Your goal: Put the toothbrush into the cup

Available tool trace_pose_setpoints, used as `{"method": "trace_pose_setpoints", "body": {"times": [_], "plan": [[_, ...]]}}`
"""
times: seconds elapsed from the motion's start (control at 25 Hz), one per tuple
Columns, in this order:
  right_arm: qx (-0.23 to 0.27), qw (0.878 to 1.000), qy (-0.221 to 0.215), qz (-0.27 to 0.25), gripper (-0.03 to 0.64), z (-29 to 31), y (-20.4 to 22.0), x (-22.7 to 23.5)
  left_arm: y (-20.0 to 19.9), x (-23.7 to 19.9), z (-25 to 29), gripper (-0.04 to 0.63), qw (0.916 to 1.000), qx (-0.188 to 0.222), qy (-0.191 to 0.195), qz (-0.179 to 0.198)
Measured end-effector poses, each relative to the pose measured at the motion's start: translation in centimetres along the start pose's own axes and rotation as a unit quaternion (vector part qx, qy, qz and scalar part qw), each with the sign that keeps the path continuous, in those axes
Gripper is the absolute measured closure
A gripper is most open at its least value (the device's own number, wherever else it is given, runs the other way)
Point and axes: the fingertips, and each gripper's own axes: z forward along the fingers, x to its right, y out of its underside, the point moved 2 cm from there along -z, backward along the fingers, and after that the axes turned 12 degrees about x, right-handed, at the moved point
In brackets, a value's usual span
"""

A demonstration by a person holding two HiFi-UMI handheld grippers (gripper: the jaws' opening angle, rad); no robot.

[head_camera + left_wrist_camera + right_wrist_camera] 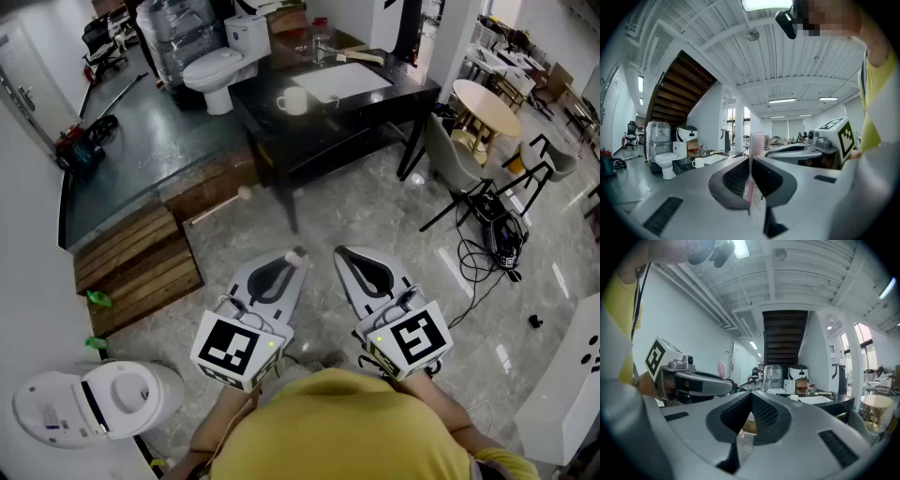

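A pink toothbrush (pixel 296 255) stands upright between the jaws of my left gripper (pixel 293 258), which is shut on its handle. In the left gripper view the toothbrush (pixel 755 143) rises above the jaw tips of the left gripper (pixel 750 157). The white cup (pixel 292 100) sits on the black table (pixel 375 103) far ahead, small in both gripper views: cup (pixel 698 162) and cup (pixel 793 398). My right gripper (pixel 341 251) is held beside the left one. In its own view the right gripper (pixel 751 393) is shut with nothing in it.
A white toilet (pixel 220 66) stands left of the black table, and a white board (pixel 340 81) lies on the table. Wooden pallets (pixel 136 262) lie to the left. A grey chair (pixel 450 157), a round table (pixel 486 105) and floor cables (pixel 487 246) are to the right.
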Motion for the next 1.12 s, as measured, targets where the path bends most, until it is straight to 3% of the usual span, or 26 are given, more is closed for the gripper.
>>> {"method": "trace_pose_setpoints", "body": {"times": [0.68,1.12], "plan": [[0.007,0.999,0.023,0.020,0.600,2.8,1.3,-0.8,1.1,-3.0,-0.8,0.566,0.9997,-0.007,0.021,-0.010],[0.006,1.000,0.020,0.024,0.600,5.6,2.5,2.3,2.4,-6.1,2.2,0.566,0.9998,-0.009,0.015,-0.013]]}}
